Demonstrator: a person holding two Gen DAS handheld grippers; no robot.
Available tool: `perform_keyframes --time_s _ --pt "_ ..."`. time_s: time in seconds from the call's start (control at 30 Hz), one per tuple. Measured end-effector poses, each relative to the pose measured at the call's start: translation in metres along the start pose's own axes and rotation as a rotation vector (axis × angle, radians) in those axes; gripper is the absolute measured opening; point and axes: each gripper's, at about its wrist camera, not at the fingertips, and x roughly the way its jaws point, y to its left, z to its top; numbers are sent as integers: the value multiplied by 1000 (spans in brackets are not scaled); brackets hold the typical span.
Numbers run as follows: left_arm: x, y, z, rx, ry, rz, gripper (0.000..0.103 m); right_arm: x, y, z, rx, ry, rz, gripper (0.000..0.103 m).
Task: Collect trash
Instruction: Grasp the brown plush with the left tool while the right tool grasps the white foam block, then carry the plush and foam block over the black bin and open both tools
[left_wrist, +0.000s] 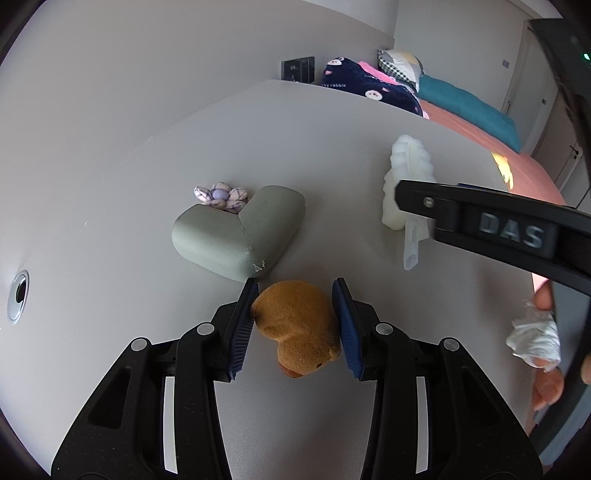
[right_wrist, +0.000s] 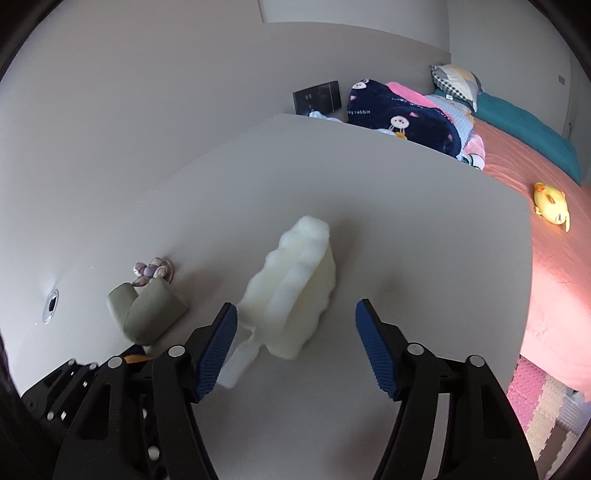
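Your right gripper (right_wrist: 295, 347), jaws apart and empty, has the white foam brush (right_wrist: 291, 291) straight ahead, its long axis slanting up-right, handle nearest; your left gripper (left_wrist: 295, 325) is clamped on the brown plush toy (left_wrist: 295, 325).

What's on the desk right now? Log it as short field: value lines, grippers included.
surface: grey desk
left gripper: shut on brown plush toy
right gripper: open, white foam sponge brush just ahead of its jaws, not gripped
other items: green L-shaped foam corner guard; purple fabric flower behind it
beyond desk: bed with pink sheet
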Motion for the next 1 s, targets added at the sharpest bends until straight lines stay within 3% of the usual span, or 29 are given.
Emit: perform_keyframes --time_s 0.13,0.2,0.4,1.0 --pt "-1 0 -1 -1 0 -1 41 9 4 0 -5 19 0 59" --pt "-1 0 0 -1 0 -1 41 13 6 0 -8 33 6 47" --pt "-2 0 -1 -4 0 -4 41 13 3 -4 9 56 23 27" --pt "-3 -7 0 6 7 -3 41 -23 -27 -23 43 33 48 24"
